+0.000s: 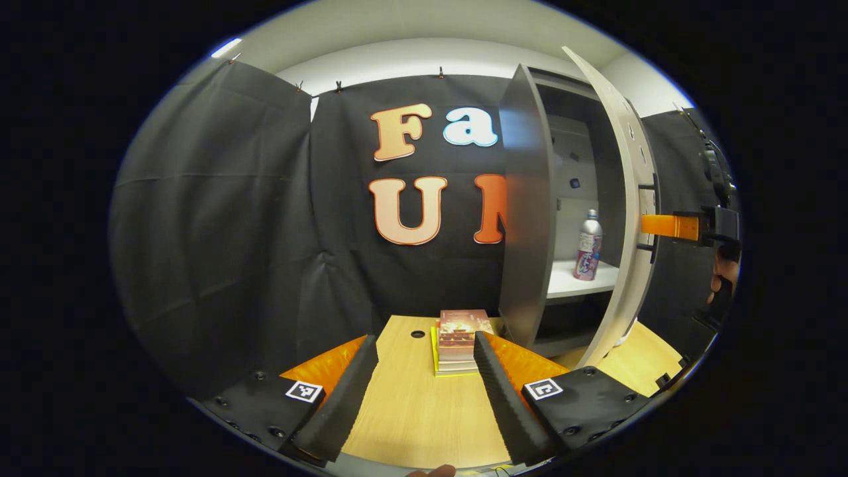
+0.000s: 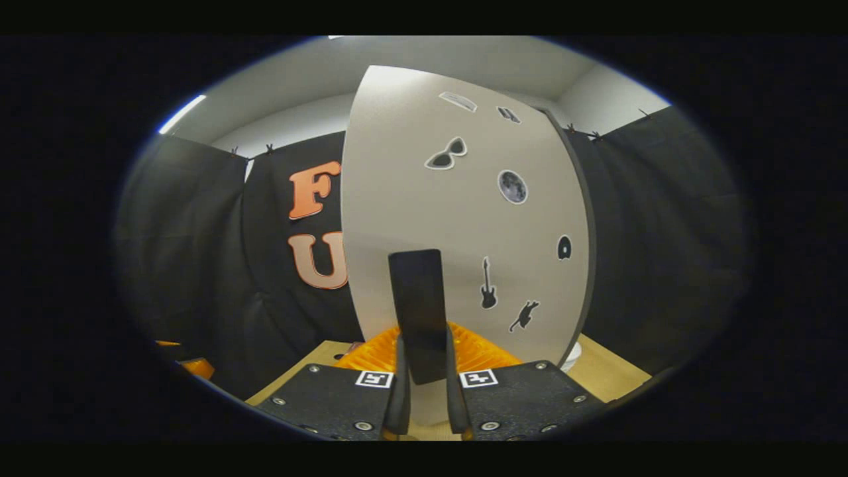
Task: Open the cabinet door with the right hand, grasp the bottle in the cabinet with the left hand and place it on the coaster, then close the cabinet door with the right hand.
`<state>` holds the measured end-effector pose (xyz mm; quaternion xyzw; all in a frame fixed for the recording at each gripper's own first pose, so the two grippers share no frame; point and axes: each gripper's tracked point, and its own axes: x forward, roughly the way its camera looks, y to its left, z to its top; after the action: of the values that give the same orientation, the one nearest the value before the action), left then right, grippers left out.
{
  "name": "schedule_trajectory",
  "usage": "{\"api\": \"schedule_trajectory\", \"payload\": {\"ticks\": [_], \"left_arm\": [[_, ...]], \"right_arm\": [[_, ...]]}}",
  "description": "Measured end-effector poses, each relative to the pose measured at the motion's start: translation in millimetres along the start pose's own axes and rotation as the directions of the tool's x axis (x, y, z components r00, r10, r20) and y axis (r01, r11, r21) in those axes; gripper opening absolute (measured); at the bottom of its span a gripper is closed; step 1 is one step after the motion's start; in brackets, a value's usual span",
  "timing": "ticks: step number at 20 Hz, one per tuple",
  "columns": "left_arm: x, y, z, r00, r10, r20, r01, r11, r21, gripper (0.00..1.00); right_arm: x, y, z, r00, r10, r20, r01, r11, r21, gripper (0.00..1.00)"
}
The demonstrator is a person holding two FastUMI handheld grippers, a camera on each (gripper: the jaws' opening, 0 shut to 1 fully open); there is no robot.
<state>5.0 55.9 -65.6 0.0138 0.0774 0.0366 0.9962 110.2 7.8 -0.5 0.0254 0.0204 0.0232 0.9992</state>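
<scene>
I have the right gripper [image 2: 424,377] clenched on the black bar handle [image 2: 417,311] of the grey cabinet door [image 2: 464,218], which stands swung open. My left gripper [image 1: 424,377] hangs released, fingers wide apart, above the light wooden bench [image 1: 411,411], near a stack of books [image 1: 460,341] at the bench's far edge. The silver bottle with a pink label [image 1: 587,246] stands upright on the white shelf [image 1: 570,281] inside the cabinet, toward the shelf's front edge.
</scene>
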Motion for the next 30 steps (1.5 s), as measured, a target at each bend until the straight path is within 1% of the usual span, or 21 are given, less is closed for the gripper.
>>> {"api": "schedule_trajectory", "payload": {"ticks": [1,2,5,6,7,9,10,11,13,14,16,18,19,23,25,26,27,28,29,30], "left_arm": [[-6,-8,0,1.0,-0.005,-0.002,0.005,1.0,0.004,0.94],[-12,-15,0,1.0,-0.008,-0.001,0.008,1.0,0.009,0.95],[-27,-39,0,1.0,-0.022,0.009,0.021,0.999,0.029,0.95],[-31,-48,0,1.0,-0.026,0.011,0.026,0.999,0.035,0.95],[-36,-57,-2,0.999,-0.032,0.009,0.032,0.999,0.039,0.94],[-43,-75,-6,0.999,-0.046,0.003,0.046,0.998,0.042,0.94],[-46,-86,-7,0.998,-0.057,0.0,0.057,0.998,0.042,0.94],[-48,-96,-9,0.998,-0.066,-0.004,0.067,0.997,0.042,0.94],[-53,-116,-13,0.996,-0.085,-0.012,0.085,0.996,0.039,0.95],[-54,-126,-13,0.995,-0.094,-0.014,0.095,0.995,0.037,0.96],[-58,-143,-13,0.994,-0.109,-0.017,0.11,0.993,0.038,0.95],[-60,-159,-15,0.992,-0.124,-0.022,0.125,0.991,0.037,0.95],[-62,-167,-17,0.991,-0.13,-0.025,0.131,0.991,0.038,0.96],[-63,-190,-19,0.989,-0.147,-0.034,0.149,0.988,0.051,0.95],[-63,-199,-20,0.988,-0.15,-0.04,0.152,0.987,0.054,0.95],[-62,-202,-21,0.988,-0.15,-0.042,0.152,0.987,0.053,0.95],[-60,-206,-20,0.988,-0.151,-0.044,0.153,0.987,0.051,0.95],[-59,-209,-19,0.987,-0.151,-0.046,0.153,0.987,0.051,0.95],[-58,-211,-18,0.987,-0.151,-0.047,0.153,0.987,0.054,0.95],[-56,-212,-17,0.988,-0.148,-0.046,0.15,0.987,0.057,0.95]], "right_arm": [[-9,-6,1,1.0,-0.003,0.002,0.003,1.0,0.001,0.22],[-19,-13,0,1.0,-0.003,-0.001,0.003,1.0,0.002,0.19],[-47,-37,1,1.0,0.0,0.007,0.0,1.0,0.006,0.22],[-56,-46,0,1.0,-0.002,0.01,0.002,1.0,0.008,0.24],[-65,-54,1,1.0,-0.004,0.013,0.004,1.0,0.007,0.22],[-74,-67,4,1.0,-0.014,0.016,0.014,1.0,0.005,0.22],[-76,-73,7,1.0,-0.017,0.017,0.017,1.0,0.002,0.19],[-83,-85,9,1.0,-0.021,0.02,0.021,1.0,0.002,0.17],[-95,-108,10,0.999,-0.034,0.024,0.033,0.999,0.006,0.17],[-102,-120,10,0.999,-0.04,0.026,0.04,0.999,0.008,0.19],[-123,-157,12,0.997,-0.065,0.032,0.064,0.998,0.011,0.19],[-135,-179,13,0.996,-0.082,0.041,0.082,0.997,0.008,0.18],[-136,-195,13,0.995,-0.094,0.042,0.094,0.996,0.002,0.12],[-141,-238,23,0.991,-0.119,0.06,0.121,0.992,-0.026,0.17],[-142,-266,24,0.989,-0.137,0.061,0.14,0.989,-0.044,0.09],[-142,-276,25,0.99,-0.132,0.059,0.134,0.99,-0.037,0.07],[-142,-282,27,0.992,-0.117,0.056,0.118,0.993,-0.019,0.17],[-143,-288,26,0.993,-0.103,0.052,0.104,0.995,-0.01,0.07],[-143,-292,26,0.995,-0.09,0.051,0.091,0.996,-0.008,0.0],[-143,-295,25,0.996,-0.077,0.045,0.077,0.997,-0.002,0.07]]}}
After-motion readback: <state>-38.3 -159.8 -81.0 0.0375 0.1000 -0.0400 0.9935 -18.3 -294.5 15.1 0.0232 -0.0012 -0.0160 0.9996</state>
